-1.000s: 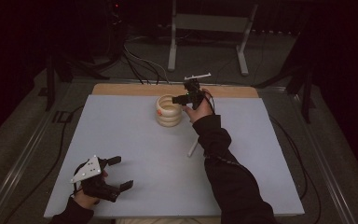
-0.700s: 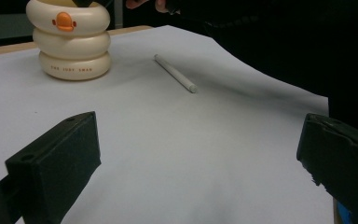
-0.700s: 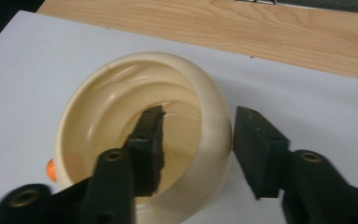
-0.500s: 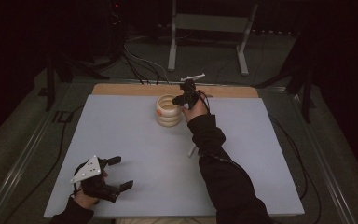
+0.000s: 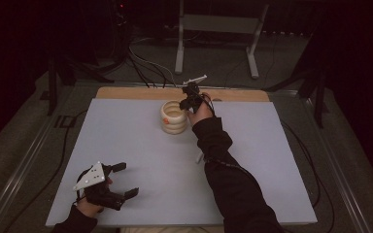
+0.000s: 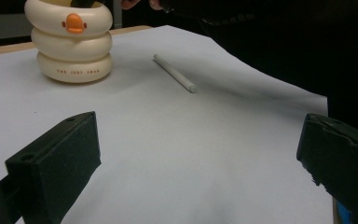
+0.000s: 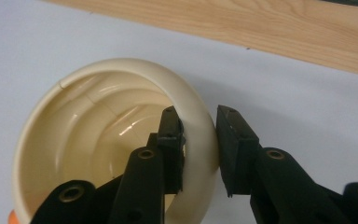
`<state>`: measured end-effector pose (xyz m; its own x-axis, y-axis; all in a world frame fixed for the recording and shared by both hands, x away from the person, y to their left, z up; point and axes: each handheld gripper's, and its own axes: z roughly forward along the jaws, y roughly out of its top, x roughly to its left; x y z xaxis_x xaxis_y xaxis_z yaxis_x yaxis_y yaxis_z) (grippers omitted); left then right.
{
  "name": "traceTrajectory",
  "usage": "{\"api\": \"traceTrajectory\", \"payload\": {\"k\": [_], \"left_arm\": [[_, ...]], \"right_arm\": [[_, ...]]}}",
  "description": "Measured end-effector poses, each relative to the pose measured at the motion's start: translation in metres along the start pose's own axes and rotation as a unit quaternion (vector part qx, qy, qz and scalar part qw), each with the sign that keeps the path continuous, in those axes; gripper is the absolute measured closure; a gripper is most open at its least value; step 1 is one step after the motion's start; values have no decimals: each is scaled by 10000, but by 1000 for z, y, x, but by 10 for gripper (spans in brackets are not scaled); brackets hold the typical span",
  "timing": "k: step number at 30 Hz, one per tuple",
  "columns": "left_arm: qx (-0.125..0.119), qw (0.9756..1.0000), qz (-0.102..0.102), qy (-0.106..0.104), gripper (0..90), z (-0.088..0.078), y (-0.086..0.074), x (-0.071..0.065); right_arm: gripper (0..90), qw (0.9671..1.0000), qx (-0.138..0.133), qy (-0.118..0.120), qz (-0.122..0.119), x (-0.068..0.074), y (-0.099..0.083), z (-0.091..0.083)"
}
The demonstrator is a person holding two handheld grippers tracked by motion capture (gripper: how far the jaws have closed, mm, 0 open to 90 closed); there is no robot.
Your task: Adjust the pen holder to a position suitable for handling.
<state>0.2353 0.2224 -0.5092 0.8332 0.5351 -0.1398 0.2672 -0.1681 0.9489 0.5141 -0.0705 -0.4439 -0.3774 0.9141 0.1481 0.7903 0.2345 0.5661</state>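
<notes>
**High view to gripper views: pinching the holder's rim**

High view: the cream ringed holder [image 5: 174,117] stands near the table's [image 5: 126,141] far edge; the right gripper [image 5: 188,103] reaches its rim, while the left gripper [image 5: 121,179] rests apart, jaws spread.

Left gripper view: a grey pen [image 6: 175,73] lies beside the holder [image 6: 72,42], well clear of the gaping jaws.

Right gripper view: the jaws, just closing, straddle the holder's wall [image 7: 200,135], one inside and one outside, probably to steady or lift it.
</notes>
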Motion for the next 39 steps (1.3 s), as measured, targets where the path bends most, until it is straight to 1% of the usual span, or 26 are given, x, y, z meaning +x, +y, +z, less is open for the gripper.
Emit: {"api": "traceTrajectory", "payload": {"k": [5,7,12,15,19,21,26,31,35,39], "left_arm": [[10,10000,6,-2,0,1,0,0],[11,10000,22,-1,0,1,0,0],[1,10000,13,-12,0,1,0,0],[5,10000,21,-3,0,1,0,0],[8,10000,21,-1,0,1,0,0],[5,10000,16,-4,0,2,0,-1],[3,10000,27,-7,0,2,1,-1],[7,10000,26,-12,0,2,1,-1],[9,10000,31,-6,0,2,1,0],[3,10000,43,-14,0,2,1,-1]], "right_arm": [[726,9996,15,86,-259,9,-2,-10],[728,9994,44,127,-321,13,-3,-14],[730,9982,100,188,-563,24,-10,-22],[732,9976,114,222,-650,29,-15,-29],[733,9973,110,312,-660,34,-20,-37],[735,9967,110,323,-733,38,-24,-40],[737,9959,163,372,-809,49,-36,-46],[738,9945,267,379,-937,59,-48,-48],[738,9936,375,373,-999,64,-57,-48],[739,9928,394,386,-1064,68,-63,-50]]}}
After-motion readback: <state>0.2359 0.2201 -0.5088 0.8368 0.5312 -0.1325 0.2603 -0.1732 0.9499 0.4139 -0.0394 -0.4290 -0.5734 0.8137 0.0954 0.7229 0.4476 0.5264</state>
